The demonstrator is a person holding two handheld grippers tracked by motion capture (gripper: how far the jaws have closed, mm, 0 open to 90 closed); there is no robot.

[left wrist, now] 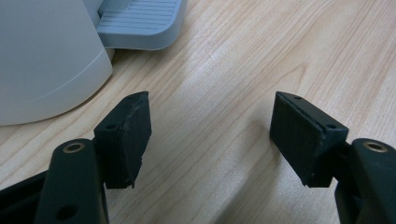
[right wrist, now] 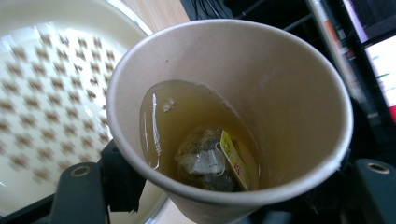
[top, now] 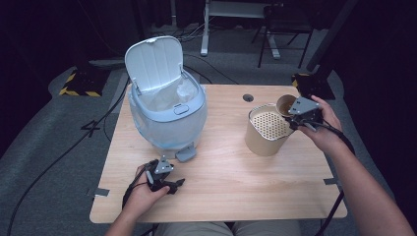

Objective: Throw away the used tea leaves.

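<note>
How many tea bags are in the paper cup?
1: a tea bag with a yellow tag lies in the tea at the bottom of the paper cup; another beneath it could be hidden.

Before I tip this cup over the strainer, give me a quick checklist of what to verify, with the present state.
1. Paper cup clamped in the right gripper: ok.
2. Cup held beside the perforated strainer bucket, mouth already leaning toward it: ok.
3. Tea bag and its yellow tag in the liquid, may drop onto the strainer: not ok if it should stay.
4. Pedal bin lid up, liner in: ok.
5. Left gripper open, holding nothing, on the table near the bin pedal: ok.
6. Room left inside the bucket: cannot tell.
</note>
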